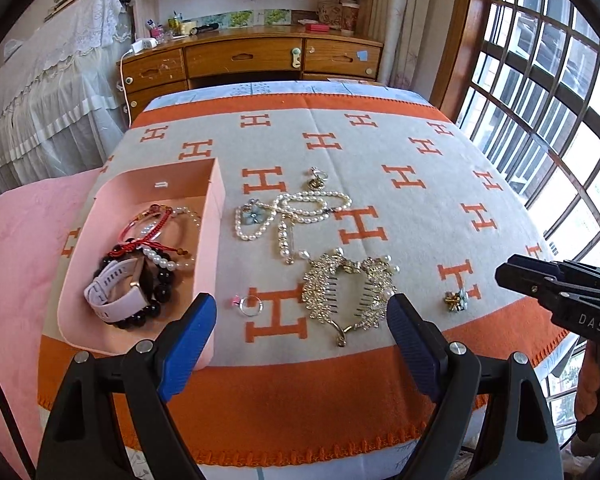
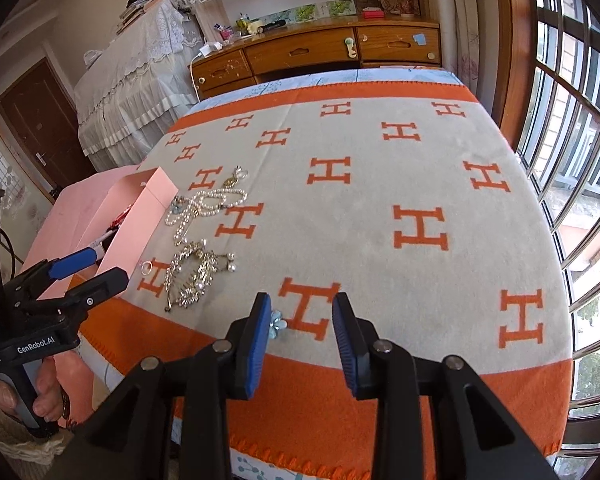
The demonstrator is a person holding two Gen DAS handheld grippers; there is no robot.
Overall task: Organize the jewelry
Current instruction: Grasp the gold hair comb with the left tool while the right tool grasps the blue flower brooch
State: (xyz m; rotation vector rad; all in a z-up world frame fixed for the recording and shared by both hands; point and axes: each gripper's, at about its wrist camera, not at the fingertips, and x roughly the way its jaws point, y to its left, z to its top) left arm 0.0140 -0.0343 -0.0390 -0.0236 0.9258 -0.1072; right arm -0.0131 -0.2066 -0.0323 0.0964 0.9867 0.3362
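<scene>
My left gripper (image 1: pixel 300 312) is open wide above the blanket's near edge. A gold rhinestone hair comb (image 1: pixel 348 292) lies just ahead of its fingers, and a small ring (image 1: pixel 251 305) sits left of the comb. Farther back sprawls a pearl necklace (image 1: pixel 296 216). The pink box (image 1: pixel 214 220) on the left holds bracelets and a pale watch (image 1: pixel 116 292). My right gripper (image 2: pixel 302 316) hovers low with its jaws partly open. A small blue flower brooch (image 2: pixel 279 323) lies on the blanket beside its left finger, not pinched. The brooch (image 1: pixel 456 300) also shows in the left wrist view.
An orange and grey H-pattern blanket (image 2: pixel 380 184) covers the table. A pink cloth (image 1: pixel 16 260) lies left of the box. Behind stand a wooden desk (image 1: pixel 252 56) and a lace-covered piece of furniture (image 1: pixel 48 80). A barred window (image 2: pixel 580 140) runs along the right.
</scene>
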